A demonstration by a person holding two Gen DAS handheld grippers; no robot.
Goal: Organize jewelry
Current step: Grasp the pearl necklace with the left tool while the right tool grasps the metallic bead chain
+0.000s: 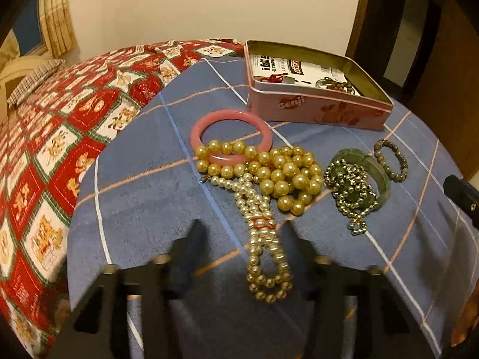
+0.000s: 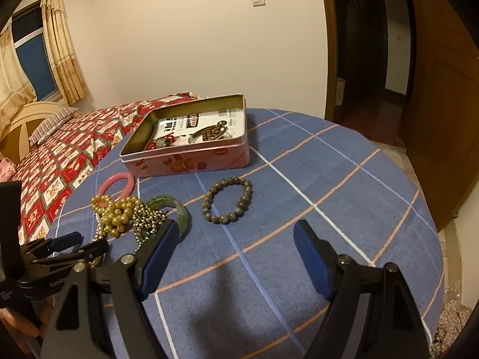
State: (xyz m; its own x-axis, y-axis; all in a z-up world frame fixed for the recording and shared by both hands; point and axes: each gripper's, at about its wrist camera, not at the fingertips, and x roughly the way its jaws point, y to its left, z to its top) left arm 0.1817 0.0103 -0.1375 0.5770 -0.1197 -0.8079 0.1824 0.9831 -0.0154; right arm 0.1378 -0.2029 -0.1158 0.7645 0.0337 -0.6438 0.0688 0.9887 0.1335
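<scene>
A jewelry heap lies on the blue checked cloth (image 1: 143,185). In it are a pink bangle (image 1: 230,116), a big gold pearl necklace (image 1: 281,173), a green bangle (image 1: 381,176) under a fine gold bead chain (image 1: 350,188), and a brown bead bracelet (image 1: 387,142) lying apart. A small pearl strand (image 1: 263,239) with a red tie runs between the fingers of my left gripper (image 1: 245,226), whose pads stand clear of it. My right gripper (image 2: 236,226) is open and empty, just short of the brown bead bracelet (image 2: 226,220). The open pink tin (image 2: 191,161) behind the heap holds a few pieces.
A bed with a red patterned quilt (image 1: 60,137) lies to the left beyond the cloth's edge. The cloth's rounded edge drops off on the right, toward a dark doorway (image 2: 374,89) and a wooden wardrobe (image 2: 443,119). My left gripper (image 2: 91,240) shows low at the left of the right wrist view.
</scene>
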